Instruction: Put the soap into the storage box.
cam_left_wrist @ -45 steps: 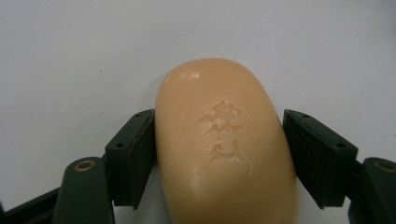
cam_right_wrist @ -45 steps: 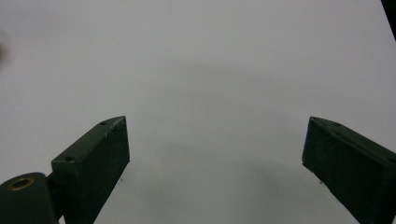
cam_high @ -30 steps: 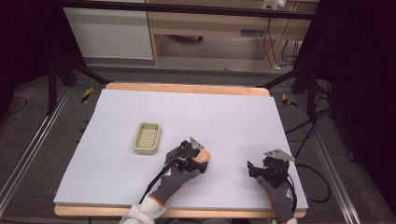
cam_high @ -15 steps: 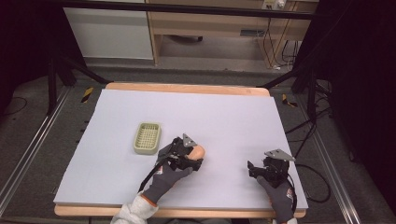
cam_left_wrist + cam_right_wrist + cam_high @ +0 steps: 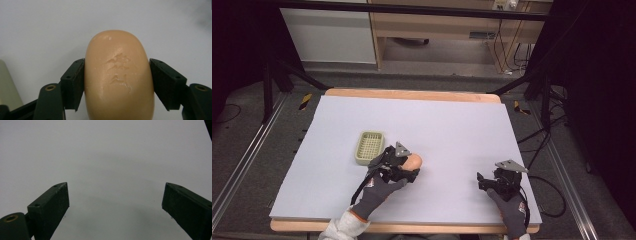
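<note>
**Soap gripped, basket just alongside**

From the high view, the left gripper (image 5: 404, 170) sits near the front middle of the table (image 5: 452, 125), clamped on a peach-coloured bar of soap (image 5: 414, 162). The soap's long axis runs roughly left to right across the table, its rounded free end pointing right, away from the small pale green basket (image 5: 369, 147) just beside the gripper on its left. The right gripper (image 5: 492, 182) rests well apart, near the front right corner.

Over to the left gripper view: both black jaws press the soap (image 5: 118, 77) on its two long sides, so its long axis runs straight out between them, rounded end pointing away. Stamped marks show on its top face.

Right gripper view: the right gripper (image 5: 115, 202) has its jaws spread wide over bare table.
</note>
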